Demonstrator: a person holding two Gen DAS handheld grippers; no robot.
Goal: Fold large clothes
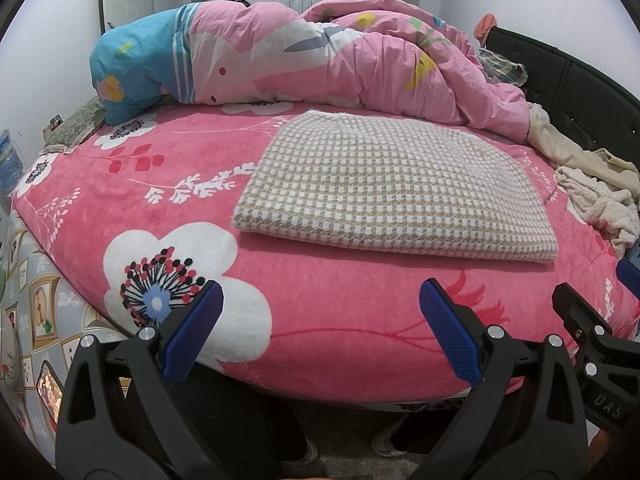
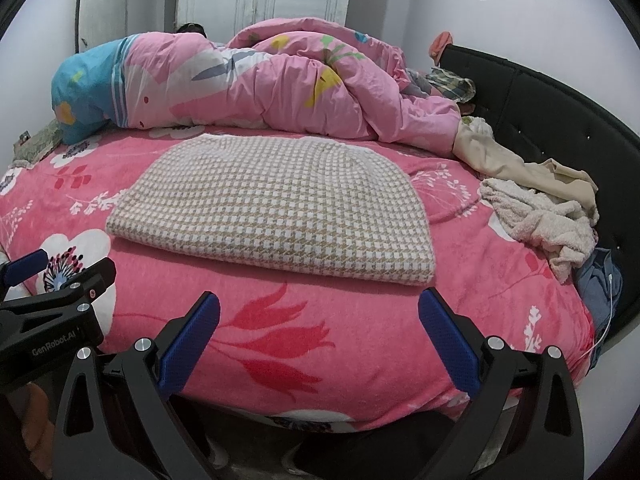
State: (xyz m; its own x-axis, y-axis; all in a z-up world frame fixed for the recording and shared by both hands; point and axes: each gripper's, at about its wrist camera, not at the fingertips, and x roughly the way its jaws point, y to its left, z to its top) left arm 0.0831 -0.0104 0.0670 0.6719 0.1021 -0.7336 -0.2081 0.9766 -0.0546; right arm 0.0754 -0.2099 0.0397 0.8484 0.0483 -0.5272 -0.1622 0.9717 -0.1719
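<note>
Lying folded flat mid-bed, the houndstooth garment [image 1: 394,188] has its near edge parallel to the bed's [image 1: 320,340] front edge. Left gripper [image 1: 320,332] and right gripper [image 2: 318,338] hover off that front edge, jaws spread wide, empty, well apart from garment. Rumpled clothes [image 2: 540,220] sit at the right edge.

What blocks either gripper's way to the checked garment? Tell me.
Nothing visible. Only bare pink bedspread lies between the open left gripper, the open right gripper and the folded checked garment. The crumpled clothes lie off to its right.
</note>
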